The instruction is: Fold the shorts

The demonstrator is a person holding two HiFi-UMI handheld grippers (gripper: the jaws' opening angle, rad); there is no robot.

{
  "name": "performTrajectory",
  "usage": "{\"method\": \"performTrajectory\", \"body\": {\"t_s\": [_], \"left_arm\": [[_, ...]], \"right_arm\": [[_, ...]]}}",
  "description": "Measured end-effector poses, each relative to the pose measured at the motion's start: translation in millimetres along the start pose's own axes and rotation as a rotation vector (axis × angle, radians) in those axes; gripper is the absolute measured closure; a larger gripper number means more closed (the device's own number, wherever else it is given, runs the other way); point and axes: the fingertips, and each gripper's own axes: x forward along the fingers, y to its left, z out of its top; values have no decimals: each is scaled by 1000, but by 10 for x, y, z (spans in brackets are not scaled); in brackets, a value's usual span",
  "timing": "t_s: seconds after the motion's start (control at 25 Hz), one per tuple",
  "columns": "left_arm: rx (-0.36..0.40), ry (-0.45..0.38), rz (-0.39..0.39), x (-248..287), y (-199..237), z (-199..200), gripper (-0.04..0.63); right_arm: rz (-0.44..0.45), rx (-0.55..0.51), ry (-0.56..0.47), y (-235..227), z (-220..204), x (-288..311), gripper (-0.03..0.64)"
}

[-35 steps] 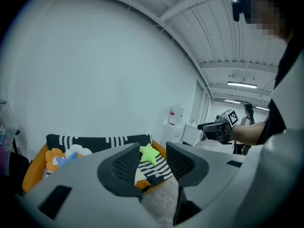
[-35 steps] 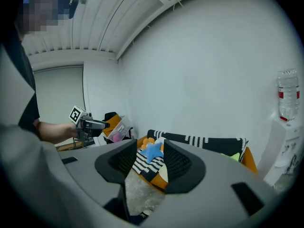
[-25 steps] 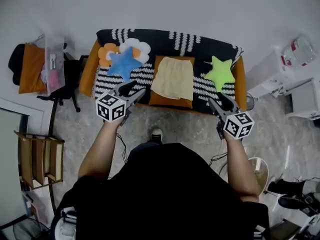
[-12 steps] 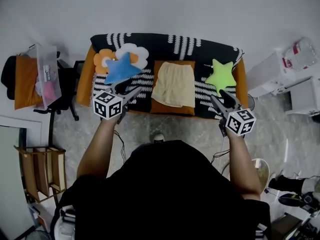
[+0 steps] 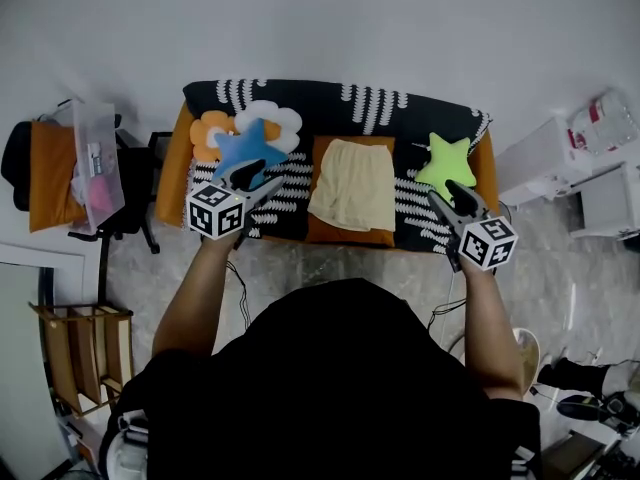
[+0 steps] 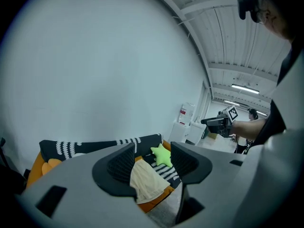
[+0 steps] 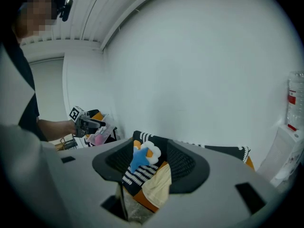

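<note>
Garment: the shorts point(image 5: 350, 185), pale yellow, lie spread flat at the middle of the sofa point(image 5: 178, 138) seat, waistband toward the backrest. They rest on an orange cushion point(image 5: 345, 234), whose front edge shows below the leg hems. Neither tool touches them.

Surroundings on the sofa: a black-and-white patterned throw point(image 5: 400, 108) covers the backrest and seat. A blue star cushion point(image 5: 248, 148) lies left of the shorts, overlapping a white flower cushion point(image 5: 275, 116) and an orange flower cushion point(image 5: 208, 133). A green star cushion point(image 5: 446, 164) lies right of the shorts, near the right armrest.

Left tongs point(image 5: 262, 180): held above the front left part of the seat, just below the blue star cushion in the head view, pointing toward the backrest. The jaws stand apart and have just been opening. The left gripper view shows nothing between them; the shorts and the green star cushion appear only in the distance through the gap.

Right tongs point(image 5: 445, 193): held above the front right part of the seat, just below the green star cushion in the head view. The jaws stand apart and have just been opening. The right gripper view shows nothing gripped; the blue star cushion and shorts lie beyond the gap.

Both tongs sit to either side of the shorts, well apart from each other
</note>
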Motion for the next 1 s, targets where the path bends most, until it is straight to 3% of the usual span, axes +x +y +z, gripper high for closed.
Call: {"method": "performTrajectory", "body": {"t_s": [0.48, 0.76, 1.0], "left_arm": [[-46, 25, 90, 353, 277, 19, 341], [-110, 45, 186, 885, 515, 117, 342], [-181, 67, 286, 1362, 747, 156, 341]], "right_arm": [[41, -4, -28, -750, 258, 538, 383], [142, -46, 1, -1470, 515, 1165, 383], [286, -138, 61, -1998, 694, 1788, 380]]}}
